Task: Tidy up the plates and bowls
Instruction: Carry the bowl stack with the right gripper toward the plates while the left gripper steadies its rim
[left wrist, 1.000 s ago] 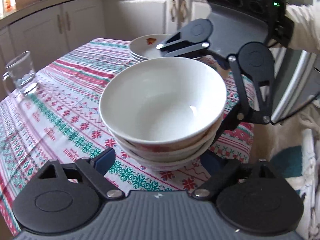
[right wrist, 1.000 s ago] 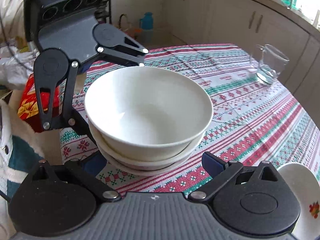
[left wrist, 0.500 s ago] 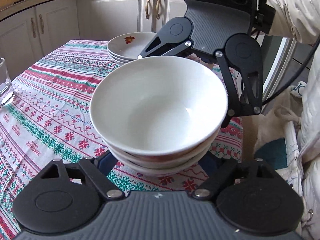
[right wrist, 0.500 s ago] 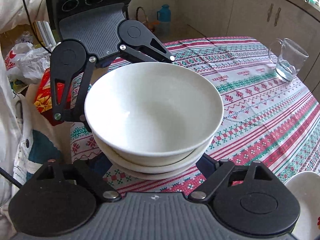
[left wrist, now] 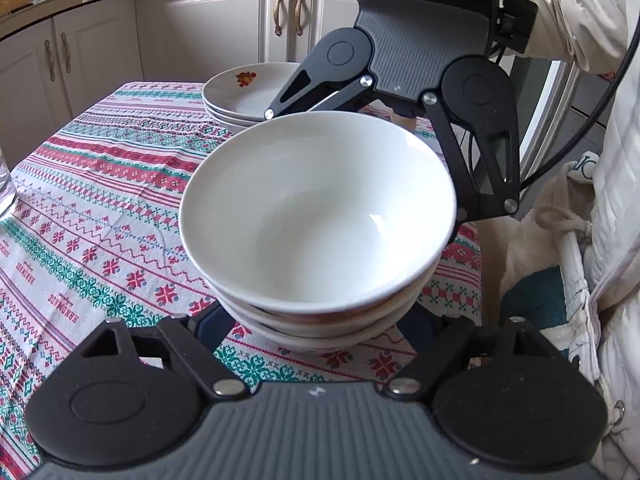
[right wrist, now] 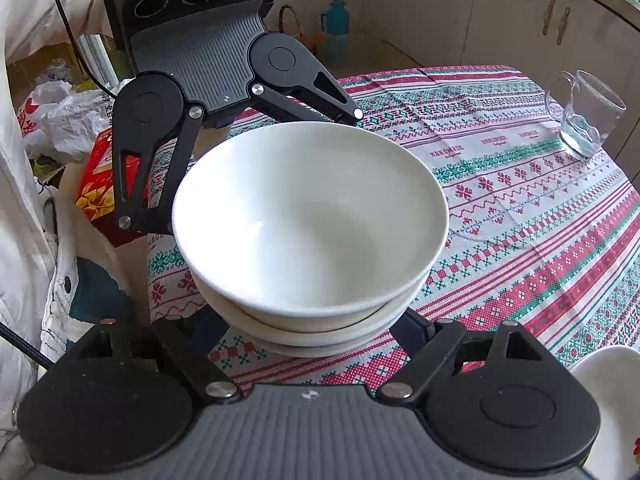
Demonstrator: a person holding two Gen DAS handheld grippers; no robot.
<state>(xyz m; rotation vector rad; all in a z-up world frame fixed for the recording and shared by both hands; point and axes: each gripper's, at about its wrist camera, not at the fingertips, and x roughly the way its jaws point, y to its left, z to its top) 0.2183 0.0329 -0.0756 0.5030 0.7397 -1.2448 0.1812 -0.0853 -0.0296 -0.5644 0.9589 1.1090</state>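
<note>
Three white bowls [left wrist: 320, 216] are nested in a stack near the edge of the table with the patterned cloth [left wrist: 100, 216]. My left gripper [left wrist: 316, 320] reaches in from one side, its fingers [left wrist: 212, 320] pressed on the lowest bowl. From the opposite side my right gripper [right wrist: 310, 328] holds the same bowl stack [right wrist: 312, 220], with its fingers [right wrist: 412, 328] against the lowest bowl. Each gripper's body shows across the stack in the other's view. Whether the stack rests on the cloth I cannot tell. A stack of white plates [left wrist: 248, 92] with a flower print stands farther back.
A glass mug [right wrist: 584, 116] stands on the far part of the tablecloth [right wrist: 520, 200]. A plate rim [right wrist: 600, 400] shows at the lower right. A red box [right wrist: 100, 176] and plastic bags lie beyond the table edge. A white sleeve [left wrist: 580, 12] and cupboards [left wrist: 240, 12] are behind.
My right gripper's fingers stood apart from the bowls and have closed in against the lowest bowl. The left fingers drew in slightly. Both views have tilted a little.
</note>
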